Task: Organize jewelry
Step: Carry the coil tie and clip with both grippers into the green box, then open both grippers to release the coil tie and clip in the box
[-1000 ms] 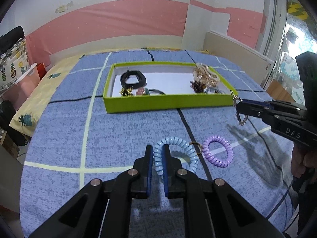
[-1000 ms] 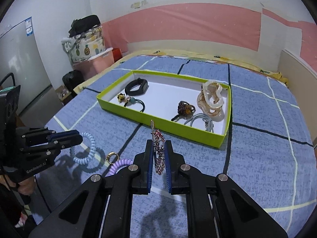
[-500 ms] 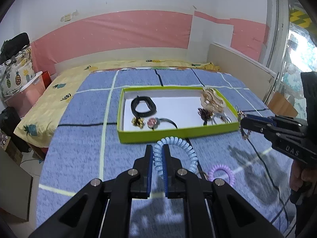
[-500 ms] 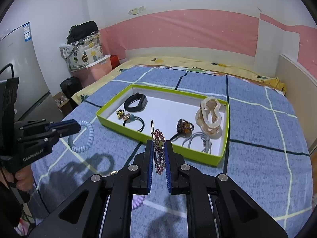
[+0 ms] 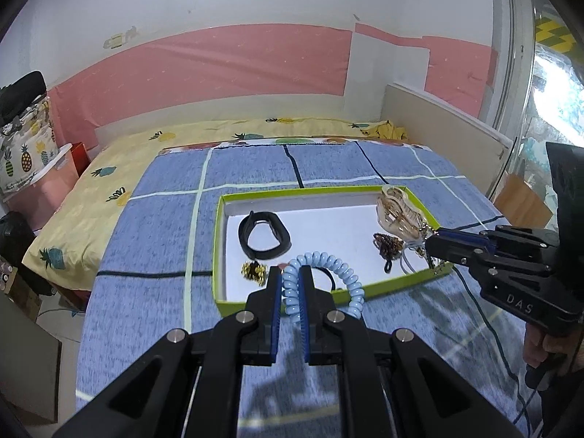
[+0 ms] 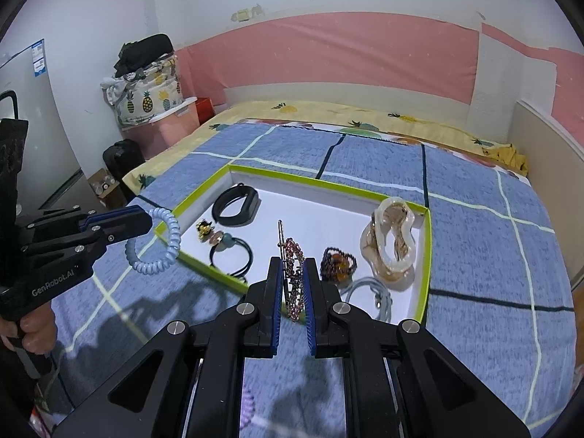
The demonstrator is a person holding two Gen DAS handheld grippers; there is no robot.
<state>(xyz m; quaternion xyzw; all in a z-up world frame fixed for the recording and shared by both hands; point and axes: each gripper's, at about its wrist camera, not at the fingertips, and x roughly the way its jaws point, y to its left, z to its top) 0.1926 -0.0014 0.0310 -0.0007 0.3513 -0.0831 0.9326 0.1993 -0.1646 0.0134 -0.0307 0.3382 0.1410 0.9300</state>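
My left gripper [image 5: 291,277] is shut on a light blue spiral hair tie [image 5: 339,270], held in the air over the near edge of the green box [image 5: 383,288]; it also shows in the right wrist view [image 6: 160,244]. My right gripper [image 6: 294,273] is shut on a beaded pink hair clip [image 6: 294,273] above the box's near wall. The box's white floor holds a black band [image 6: 235,206], a black elastic with beads [image 6: 230,252], a brown beaded tie [image 6: 337,261], a beige claw clip [image 6: 390,244] and a grey tie [image 6: 368,290].
The box lies on a blue checked blanket [image 5: 153,226] over a bed with a yellow pineapple sheet [image 5: 91,182]. A purple spiral tie [image 6: 246,410] lies on the blanket under my right gripper. A beige board [image 5: 438,116] runs along the right side. Bags and a pink bin [image 6: 157,109] stand left.
Both grippers have lifted and moved forward toward the box with their items held. The blue tie now hangs over the box's near edge; the clip is over the box's near wall.
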